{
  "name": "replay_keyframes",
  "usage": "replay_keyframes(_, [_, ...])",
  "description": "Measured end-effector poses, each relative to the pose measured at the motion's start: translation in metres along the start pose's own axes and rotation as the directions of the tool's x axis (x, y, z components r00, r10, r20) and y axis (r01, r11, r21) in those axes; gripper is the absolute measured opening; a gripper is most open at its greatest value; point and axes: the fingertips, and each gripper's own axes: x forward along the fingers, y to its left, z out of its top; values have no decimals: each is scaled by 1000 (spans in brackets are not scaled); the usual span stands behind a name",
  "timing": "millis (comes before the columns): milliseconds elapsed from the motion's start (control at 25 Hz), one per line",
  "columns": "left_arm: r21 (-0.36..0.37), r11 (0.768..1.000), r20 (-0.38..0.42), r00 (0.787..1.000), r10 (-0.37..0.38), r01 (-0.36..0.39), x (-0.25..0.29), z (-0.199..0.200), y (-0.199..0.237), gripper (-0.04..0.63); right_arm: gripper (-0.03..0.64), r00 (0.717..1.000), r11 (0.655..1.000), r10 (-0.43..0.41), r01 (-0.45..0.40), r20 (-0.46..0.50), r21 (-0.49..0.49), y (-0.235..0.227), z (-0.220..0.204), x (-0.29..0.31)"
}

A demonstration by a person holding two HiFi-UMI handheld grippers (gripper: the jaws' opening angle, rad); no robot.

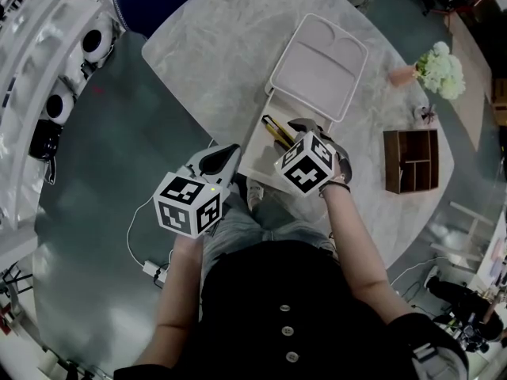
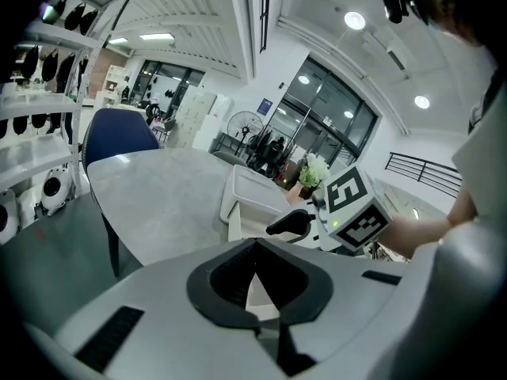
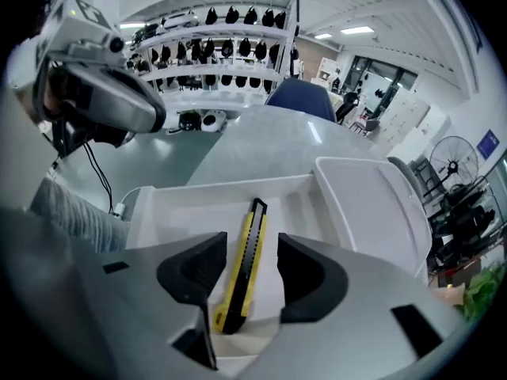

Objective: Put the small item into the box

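A yellow and black utility knife lies flat inside the open white box, whose lid is folded back on the grey marble table. My right gripper hovers just over the box. It is open, its jaws stand either side of the knife's near end, and the pads do not touch it. My left gripper is shut and empty, off the table's near edge, left of the box.
A brown wooden organiser stands right of the box, with a vase of white flowers beyond it. A blue chair is at the table's far side. A cable and charger lie on the floor at left.
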Motion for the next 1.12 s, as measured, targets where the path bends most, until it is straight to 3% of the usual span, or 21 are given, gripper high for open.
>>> replay_keyframes(160, [19,1000,8,1000,-11,11,-2,5,-6,17,201,987,991,14,-35,161,128,-9,18,-27])
replay_keyframes(280, [36,999,17,1000,-23,22,-4,12,-11,17,198,931,957,18,-121,365,262,-23,39,-59])
replay_keyframes(400, [47,998,27,999,-36,35,-7,17,-15,17,179,840,916,-9,-210,543,341,-35,59,-94])
replay_keyframes(560, [69,997,37,998,-49,46,-9,23,-23,17,167,715,861,-35,-333,698,384,-44,72,-132])
replay_keyframes(800, [101,993,76,994,-77,69,-15,41,-40,17,167,465,699,-59,-612,883,369,-50,84,-191])
replay_keyframes(960, [112,990,132,987,-95,80,-24,59,-48,17,166,353,701,-70,-648,933,298,-48,89,-224])
replay_keyframes(1120, [131,987,223,968,-116,89,-33,82,-59,17,153,216,695,-82,-688,973,211,-43,87,-252])
